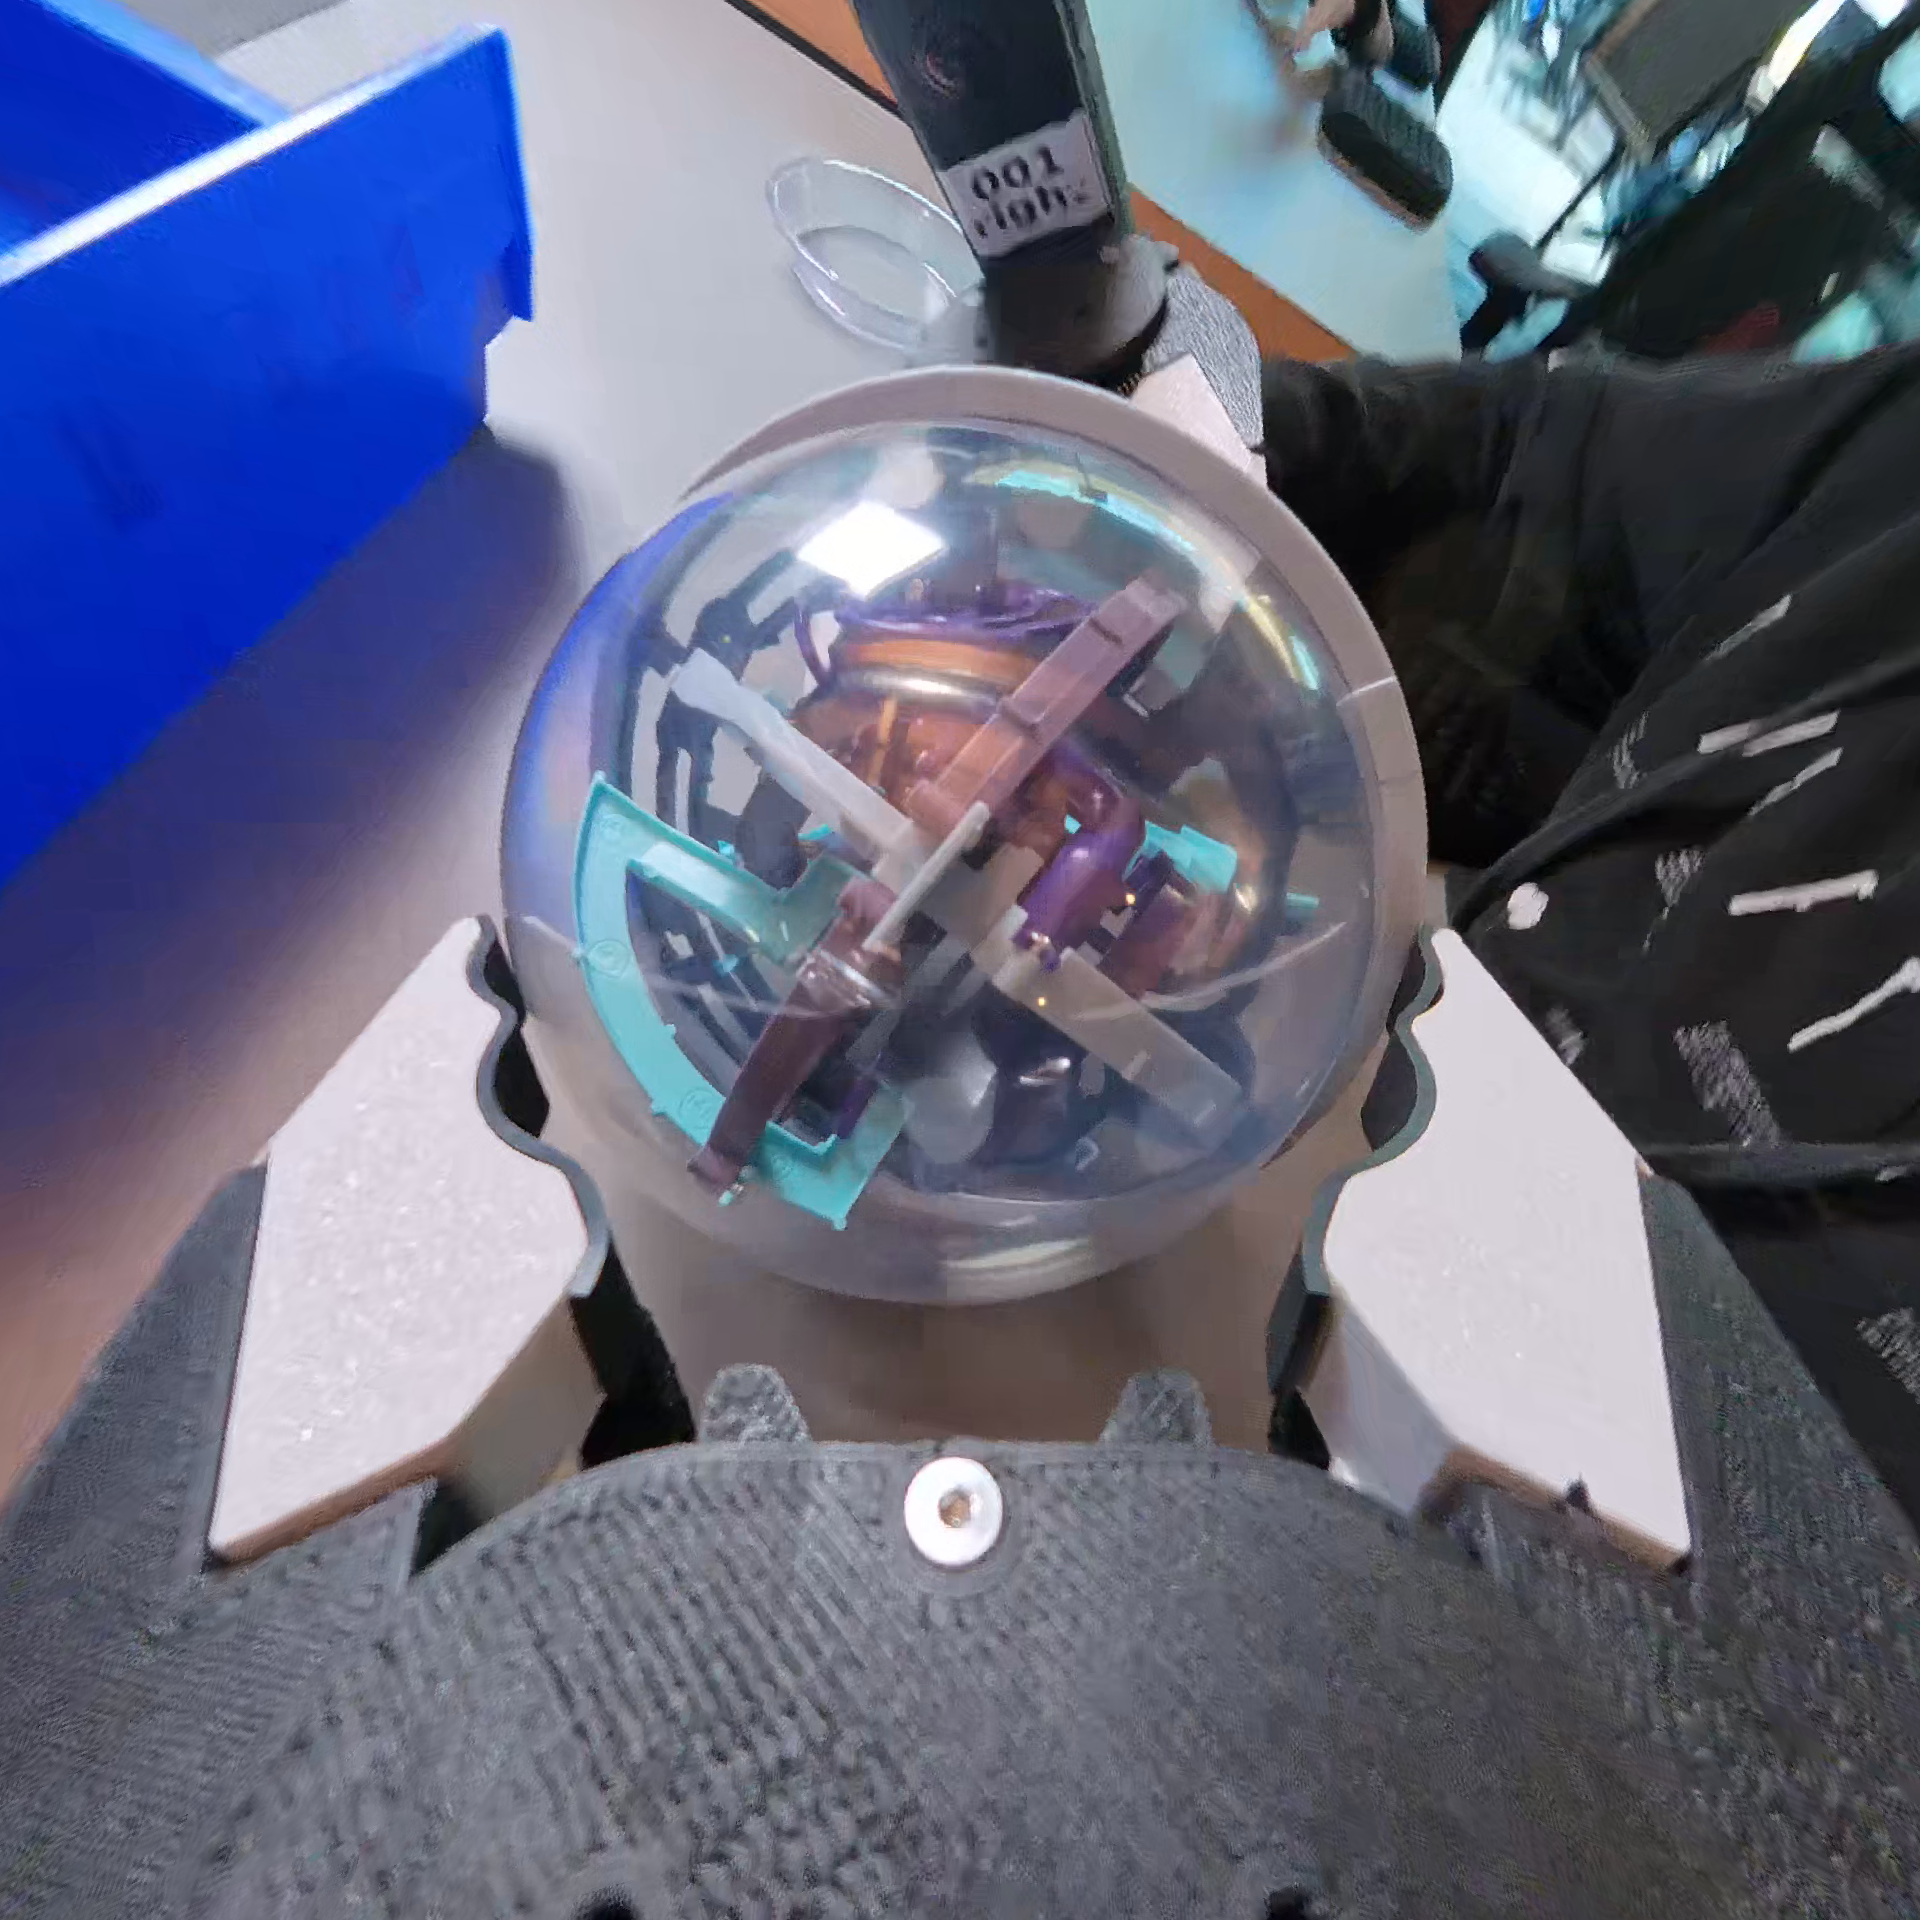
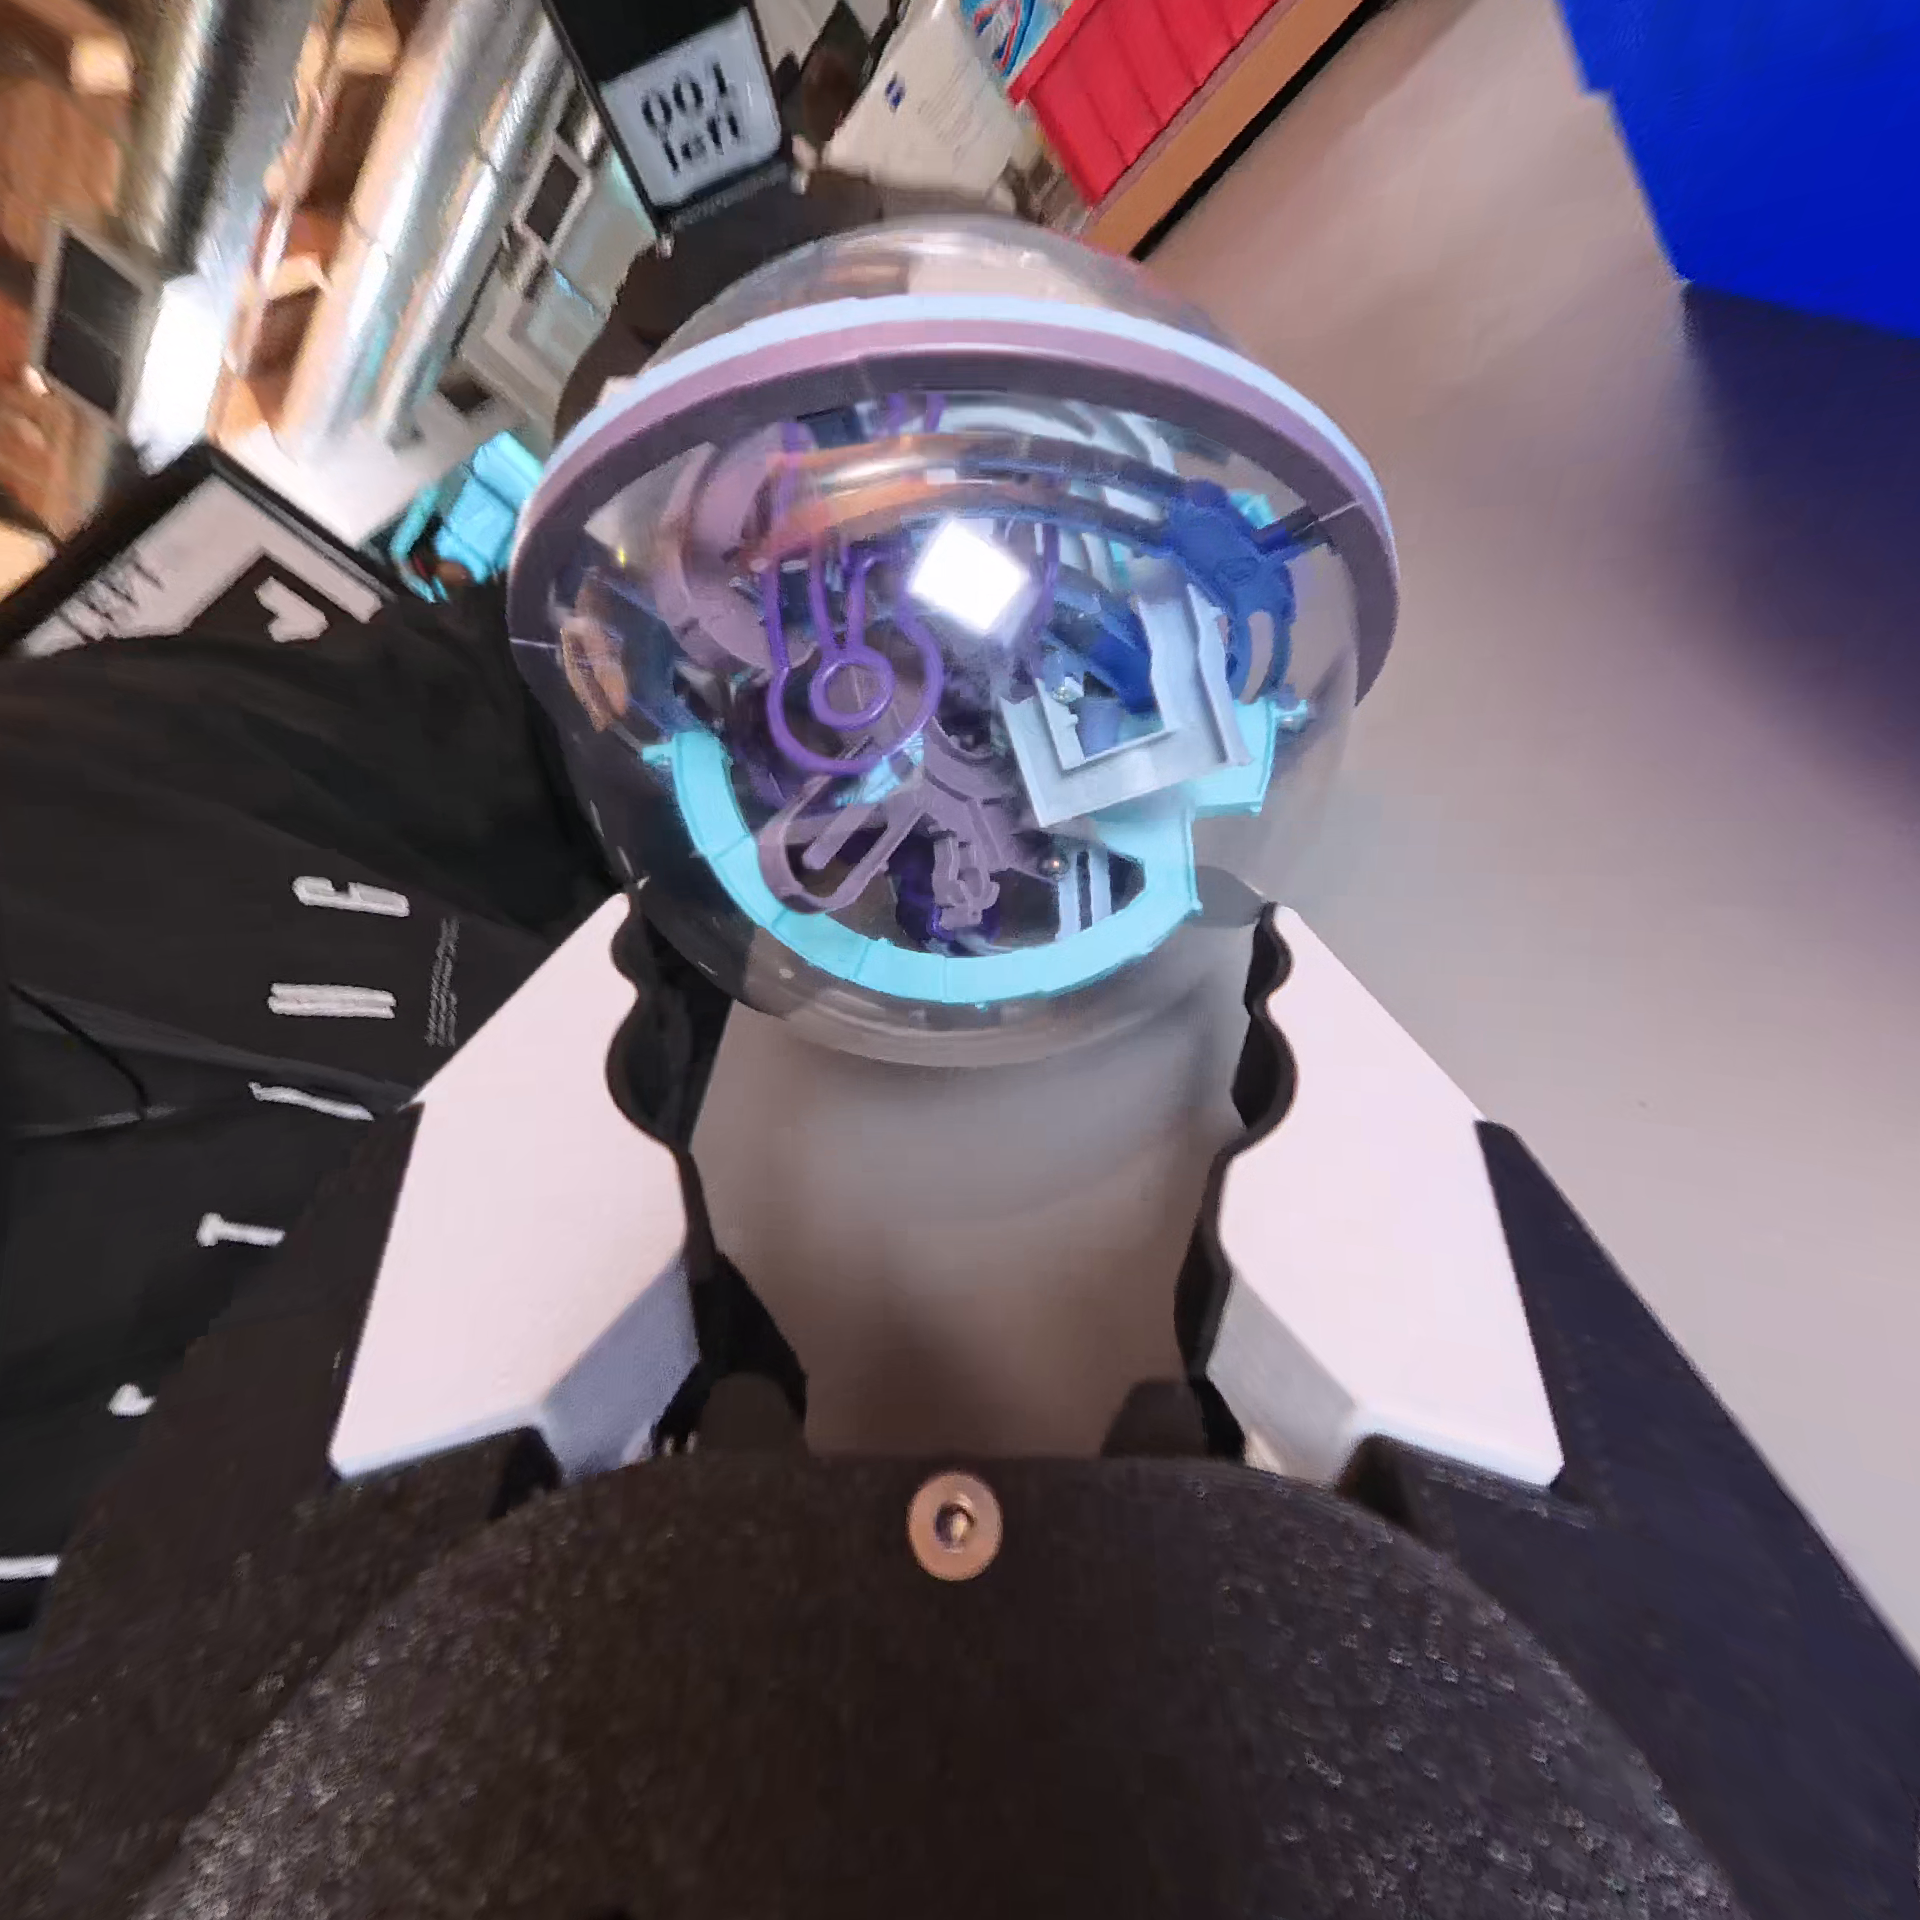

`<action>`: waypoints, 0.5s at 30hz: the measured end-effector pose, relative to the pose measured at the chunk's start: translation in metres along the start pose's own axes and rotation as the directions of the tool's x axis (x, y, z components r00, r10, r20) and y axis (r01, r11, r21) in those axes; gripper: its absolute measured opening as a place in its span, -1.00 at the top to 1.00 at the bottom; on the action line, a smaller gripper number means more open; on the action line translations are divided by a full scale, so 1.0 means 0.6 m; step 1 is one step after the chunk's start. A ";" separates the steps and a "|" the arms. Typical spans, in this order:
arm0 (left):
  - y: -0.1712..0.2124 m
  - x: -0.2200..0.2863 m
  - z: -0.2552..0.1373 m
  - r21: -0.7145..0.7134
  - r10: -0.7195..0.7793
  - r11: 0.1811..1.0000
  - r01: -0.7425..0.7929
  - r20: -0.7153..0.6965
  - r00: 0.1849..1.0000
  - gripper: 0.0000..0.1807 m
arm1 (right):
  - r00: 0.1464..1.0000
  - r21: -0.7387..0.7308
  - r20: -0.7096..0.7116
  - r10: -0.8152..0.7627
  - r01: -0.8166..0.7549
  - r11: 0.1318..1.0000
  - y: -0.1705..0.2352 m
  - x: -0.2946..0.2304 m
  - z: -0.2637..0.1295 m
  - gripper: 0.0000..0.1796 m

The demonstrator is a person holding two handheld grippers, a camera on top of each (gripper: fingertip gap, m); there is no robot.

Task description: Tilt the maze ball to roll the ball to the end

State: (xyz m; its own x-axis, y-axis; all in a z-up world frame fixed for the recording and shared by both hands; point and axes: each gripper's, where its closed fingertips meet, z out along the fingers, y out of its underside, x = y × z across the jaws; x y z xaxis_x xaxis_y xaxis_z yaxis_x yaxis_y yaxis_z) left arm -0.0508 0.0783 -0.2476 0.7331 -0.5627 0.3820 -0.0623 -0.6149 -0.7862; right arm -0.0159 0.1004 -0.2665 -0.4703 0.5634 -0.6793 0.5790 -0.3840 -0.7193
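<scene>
The maze ball (image 1: 956, 810) is a clear sphere with a grey equator ring and purple, teal and white tracks inside. It is held above the grey table (image 1: 675, 208). My left gripper (image 1: 956, 966) is shut on its near side, with both fingertips (image 1: 499, 966) against the shell. My right gripper (image 2: 956, 935) grips the same ball (image 2: 935, 665) from the opposite side, its fingertips (image 2: 1262, 956) on the lower shell. The right gripper's body (image 1: 1039, 208) shows behind the ball. I cannot make out the small ball inside.
A blue bin (image 1: 208, 416) stands on the table to the left of the ball, and it also shows in the right wrist view (image 2: 1766, 156). A clear plastic dish (image 1: 862, 249) lies behind the ball. A person's black clothing (image 1: 1662, 727) is close on the right. A red bin (image 2: 1143, 83) is far off.
</scene>
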 end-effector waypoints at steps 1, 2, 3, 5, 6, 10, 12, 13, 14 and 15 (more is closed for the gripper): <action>-0.005 -0.007 -0.001 0.017 -0.053 0.998 0.053 0.001 0.999 -0.76 | 1.000 0.034 -0.003 0.030 -0.030 0.999 -0.010 0.004 -0.006 -0.20; -0.010 -0.015 -0.002 0.034 -0.110 0.993 0.110 0.003 0.994 -0.76 | 0.999 0.070 -0.010 0.051 -0.050 0.996 -0.020 0.009 -0.012 -0.17; -0.014 -0.022 -0.003 0.046 -0.163 0.986 0.163 0.005 0.987 -0.76 | 0.998 0.102 -0.020 0.065 -0.063 0.993 -0.029 0.013 -0.018 -0.13; -0.021 -0.033 -0.003 0.059 -0.243 0.968 0.242 0.008 0.970 -0.76 | 0.997 0.144 -0.050 0.062 -0.054 0.988 -0.045 0.019 -0.029 -0.07; -0.023 -0.037 -0.002 0.059 -0.277 0.959 0.276 0.010 0.961 -0.76 | 0.996 0.159 -0.070 0.048 -0.037 0.987 -0.051 0.021 -0.034 -0.03; -0.029 -0.045 0.005 0.053 -0.340 0.939 0.339 0.023 0.940 -0.76 | 0.988 0.149 -0.143 -0.054 0.075 0.986 -0.059 0.019 -0.047 0.02; -0.030 -0.045 0.010 0.042 -0.335 0.942 0.334 0.033 0.942 -0.76 | 0.982 0.116 -0.165 -0.087 0.107 0.987 -0.053 0.017 -0.046 -0.04; -0.031 -0.044 0.012 0.038 -0.330 0.944 0.328 0.039 0.943 -0.76 | 0.981 0.103 -0.170 -0.095 0.113 0.988 -0.050 0.017 -0.046 -0.05; -0.031 -0.044 0.013 0.036 -0.324 0.946 0.323 0.043 0.945 -0.76 | 0.981 0.096 -0.167 -0.098 0.115 0.989 -0.048 0.016 -0.046 -0.06; -0.032 -0.044 0.015 0.038 -0.321 0.947 0.320 0.045 0.946 -0.76 | 0.982 0.092 -0.161 -0.098 0.113 0.989 -0.046 0.016 -0.047 -0.06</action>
State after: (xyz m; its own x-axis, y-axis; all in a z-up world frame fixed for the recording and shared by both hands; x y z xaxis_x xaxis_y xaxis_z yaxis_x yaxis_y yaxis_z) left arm -0.0628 0.1095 -0.2470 0.7443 -0.3097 0.5917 0.2010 -0.7411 -0.6406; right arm -0.0175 0.1372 -0.2490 -0.4112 0.7086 -0.5735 0.4585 -0.3830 -0.8020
